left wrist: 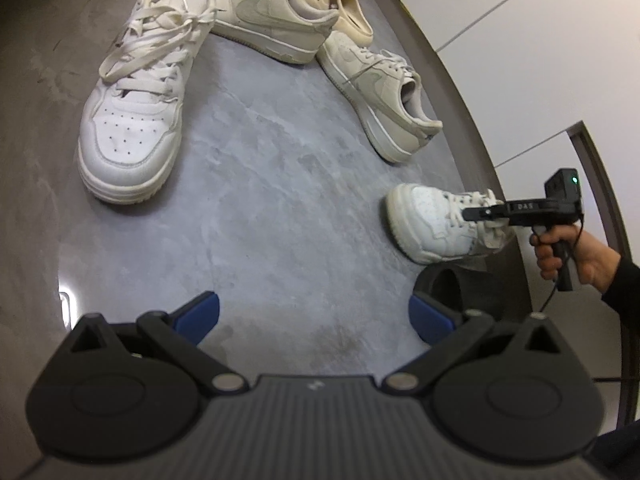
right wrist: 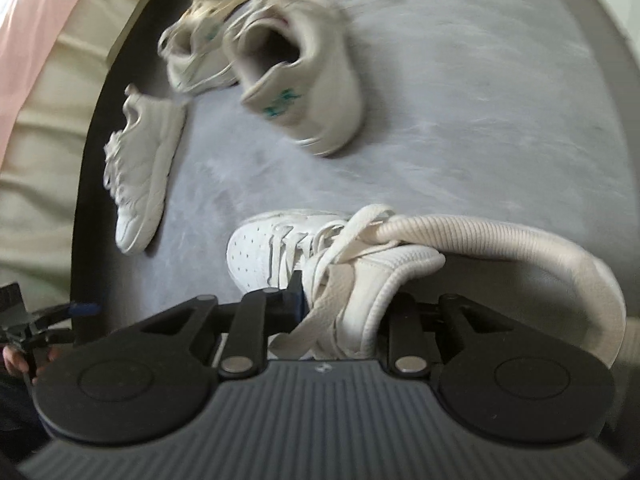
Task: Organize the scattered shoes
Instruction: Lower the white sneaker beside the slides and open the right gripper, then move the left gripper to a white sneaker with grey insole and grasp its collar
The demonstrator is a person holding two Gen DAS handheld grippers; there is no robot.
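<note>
My right gripper (right wrist: 336, 300) is shut on the collar of a white lace-up sneaker (right wrist: 304, 252); the same sneaker (left wrist: 432, 220) shows in the left wrist view at the right, with the right gripper (left wrist: 484, 213) on it. My left gripper (left wrist: 314, 314) is open and empty, low over the grey floor. Its matching white sneaker (left wrist: 132, 120) lies far left. Two cream sneakers (left wrist: 272, 20) (left wrist: 380, 92) lie further back.
A beige clog (left wrist: 352, 12) lies behind the cream sneakers. A dark slipper (left wrist: 448, 284) sits by my left gripper's right finger. The white wall (left wrist: 520, 60) runs along the right. In the right wrist view, cream sneakers (right wrist: 304, 76) (right wrist: 140, 176) lie ahead.
</note>
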